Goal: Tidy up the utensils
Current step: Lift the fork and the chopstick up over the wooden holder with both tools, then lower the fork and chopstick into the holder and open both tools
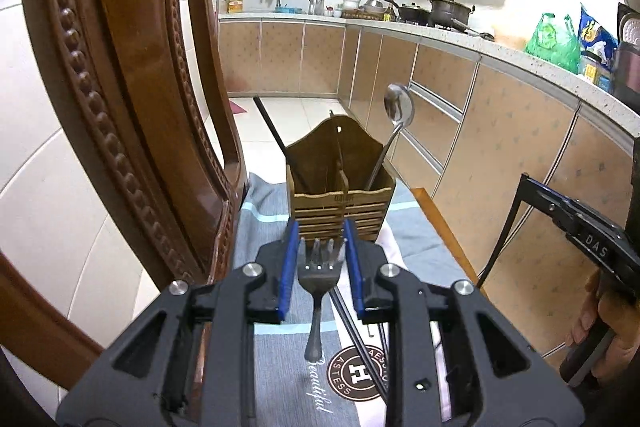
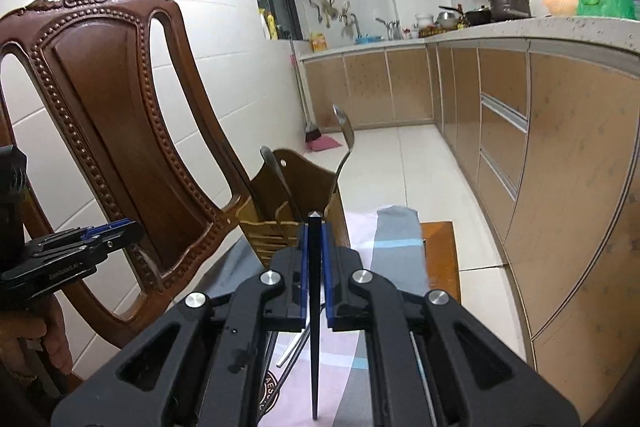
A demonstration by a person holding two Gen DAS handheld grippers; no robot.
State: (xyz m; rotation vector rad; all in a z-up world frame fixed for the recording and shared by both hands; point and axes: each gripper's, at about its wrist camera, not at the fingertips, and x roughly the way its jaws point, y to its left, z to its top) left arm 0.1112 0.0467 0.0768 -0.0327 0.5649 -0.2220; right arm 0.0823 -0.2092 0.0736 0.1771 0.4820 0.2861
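The left claw (image 1: 320,247) is closed on a metal fork (image 1: 319,275), the blue pads pressing the two edges of its head just below the tines, so the handle hangs down and back beneath the claw, clear of the patterned cloth (image 1: 276,355) that covers the bench. The right claw (image 2: 315,255) is nearly shut on a black chopstick (image 2: 315,307), pinched close to its thick, blunt end; the long tapering part hangs below the claw toward the cloth.

Ahead of both stands the wooden utensil holder (image 1: 340,203), slatted and divided into compartments, at the far end of the cloth beside the carved chair back (image 1: 120,75). It already carries a spoon (image 1: 396,115) leaning out to the right and a dark chopstick (image 1: 272,125) leaning left. Another dark chopstick (image 1: 356,331) lies on the cloth under the left claw.

The fork is probably stiff, fairly light and smooth; held across its head it may pivot, handle swinging, so a grip nearer the neck would likely steady it. The chopstick looks very light, rigid and slick, and held at one end it can swing or slip through the pads. Neither looks fragile. Each likely wants lowering thin end first into a compartment.
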